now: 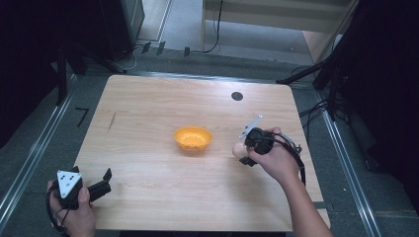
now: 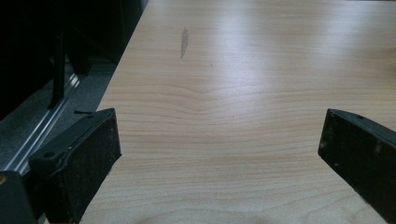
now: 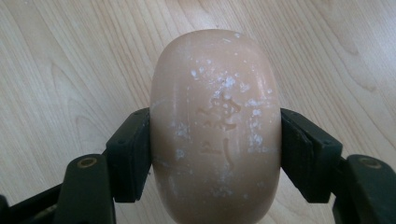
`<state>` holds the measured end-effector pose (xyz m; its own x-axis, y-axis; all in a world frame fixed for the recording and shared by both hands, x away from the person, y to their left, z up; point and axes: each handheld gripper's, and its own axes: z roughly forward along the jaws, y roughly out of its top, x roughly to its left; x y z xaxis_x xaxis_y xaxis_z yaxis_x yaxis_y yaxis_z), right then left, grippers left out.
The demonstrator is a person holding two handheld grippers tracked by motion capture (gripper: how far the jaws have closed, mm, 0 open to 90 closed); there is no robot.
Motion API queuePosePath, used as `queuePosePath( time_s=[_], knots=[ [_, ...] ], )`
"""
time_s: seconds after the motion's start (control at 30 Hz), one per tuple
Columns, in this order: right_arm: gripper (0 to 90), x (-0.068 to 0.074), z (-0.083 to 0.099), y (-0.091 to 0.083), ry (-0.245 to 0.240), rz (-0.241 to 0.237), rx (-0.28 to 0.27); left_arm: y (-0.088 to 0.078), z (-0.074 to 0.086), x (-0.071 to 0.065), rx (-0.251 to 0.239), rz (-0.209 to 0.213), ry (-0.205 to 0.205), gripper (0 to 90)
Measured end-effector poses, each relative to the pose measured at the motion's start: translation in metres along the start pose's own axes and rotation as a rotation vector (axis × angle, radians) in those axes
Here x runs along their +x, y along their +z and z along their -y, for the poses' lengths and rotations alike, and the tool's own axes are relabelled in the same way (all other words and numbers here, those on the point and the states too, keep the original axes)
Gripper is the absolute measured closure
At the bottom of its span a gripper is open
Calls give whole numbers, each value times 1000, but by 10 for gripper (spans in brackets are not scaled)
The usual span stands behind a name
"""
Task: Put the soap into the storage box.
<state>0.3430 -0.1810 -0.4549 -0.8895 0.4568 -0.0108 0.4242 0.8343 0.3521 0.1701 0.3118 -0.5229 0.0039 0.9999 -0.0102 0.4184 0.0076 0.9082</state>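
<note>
A pale peach bar of soap [image 3: 215, 126] with white flecks and a stamped mark sits between the two black jaws of my right gripper [image 3: 215, 149], and both pads press on its sides. From above, that soap [image 1: 239, 149] hangs just over the table, to the right of an orange bowl [image 1: 192, 138], with my right gripper [image 1: 247, 148] shut on it. My left gripper [image 1: 101, 183] rests near the table's front left corner. Its jaws stand wide apart, with bare wood between the pads [image 2: 95, 154].
The wooden table [image 1: 148, 98] has a dark streak [image 1: 112, 121] at its left side and a small black disc [image 1: 237, 96] near the far edge. Metal rails and dark stands flank the table. Cables lie on the floor at the right.
</note>
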Motion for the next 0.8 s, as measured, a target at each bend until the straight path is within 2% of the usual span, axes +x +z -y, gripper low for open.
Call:
queuePosePath(
  time_s=[0.4,0.43,0.67,0.77,0.8],
  knots=[
    [335,-6,-22,-12,-65,-11,-29,0,0,-1,1,0,4,0],
    [335,-5,-28,-13,-86,-11,-20,1,0,-1,0,-1,5,0],
    [334,-3,-45,-14,-136,-16,-17,0,0,0,-2,4,2,0],
    [335,-2,-54,-13,-152,-24,-14,1,0,-1,-5,4,2,0],
    [335,0,-62,-12,-172,-19,-11,1,0,-1,-4,4,3,0]
  ],
)
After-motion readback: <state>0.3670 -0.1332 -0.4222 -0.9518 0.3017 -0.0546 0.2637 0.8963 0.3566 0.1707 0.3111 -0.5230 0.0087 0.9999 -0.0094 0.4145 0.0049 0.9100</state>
